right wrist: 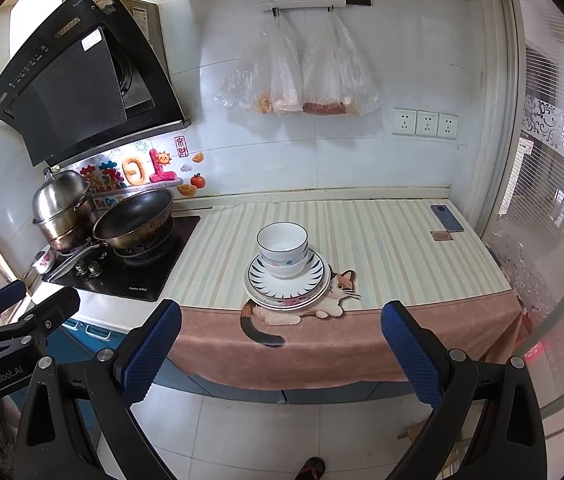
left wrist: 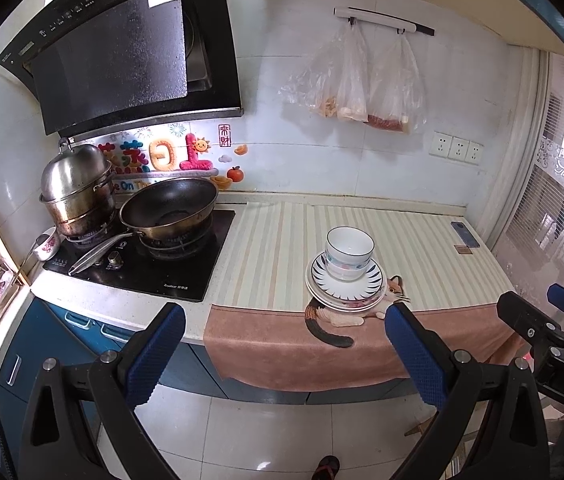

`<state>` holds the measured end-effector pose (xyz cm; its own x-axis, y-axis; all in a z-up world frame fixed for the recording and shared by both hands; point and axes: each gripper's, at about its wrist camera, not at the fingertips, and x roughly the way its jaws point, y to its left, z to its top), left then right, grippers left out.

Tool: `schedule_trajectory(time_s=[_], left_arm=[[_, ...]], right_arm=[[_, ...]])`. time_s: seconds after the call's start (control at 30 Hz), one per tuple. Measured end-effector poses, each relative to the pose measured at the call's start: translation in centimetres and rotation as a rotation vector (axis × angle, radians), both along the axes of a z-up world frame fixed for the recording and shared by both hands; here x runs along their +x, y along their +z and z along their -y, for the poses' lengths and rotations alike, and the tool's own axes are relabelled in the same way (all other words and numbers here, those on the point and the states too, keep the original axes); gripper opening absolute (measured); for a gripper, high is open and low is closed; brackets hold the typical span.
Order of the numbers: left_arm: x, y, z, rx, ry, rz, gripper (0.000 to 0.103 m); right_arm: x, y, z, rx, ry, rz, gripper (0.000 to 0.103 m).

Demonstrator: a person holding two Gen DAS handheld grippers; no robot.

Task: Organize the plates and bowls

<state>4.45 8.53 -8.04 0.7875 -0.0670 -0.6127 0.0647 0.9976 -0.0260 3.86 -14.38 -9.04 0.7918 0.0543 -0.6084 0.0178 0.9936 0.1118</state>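
Observation:
A stack of white bowls (left wrist: pixel 349 252) with blue trim sits on a stack of plates (left wrist: pixel 346 290) near the front of the striped counter mat (left wrist: pixel 274 248). The same bowls (right wrist: pixel 283 248) and plates (right wrist: pixel 288 286) show in the right wrist view. My left gripper (left wrist: pixel 286 354) is open and empty, held back over the floor in front of the counter. My right gripper (right wrist: pixel 282 350) is open and empty too, beside it. Each gripper shows at the edge of the other's view.
A black wok (left wrist: pixel 170 210) and a steel steamer pot (left wrist: pixel 76 188) stand on the stove at the left. A small floral bowl (left wrist: pixel 48 244) sits by the stove. A phone (left wrist: pixel 465 234) lies at the counter's far right. Plastic bags (left wrist: pixel 362 80) hang on the wall.

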Motion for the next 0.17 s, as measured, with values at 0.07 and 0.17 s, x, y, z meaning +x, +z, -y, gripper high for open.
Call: schedule_trajectory(time_s=[0.07,0.17], left_arm=[[-0.06,0.00,0.03,-0.001,0.000,-0.001,0.102],[-0.06,0.01,0.10,0.000,-0.001,-0.001,0.102]], right_arm=[[0.05,-0.01,0.09,0.000,0.001,0.002,0.102],[0.00,-0.07,0.16,0.000,0.000,0.003,0.102]])
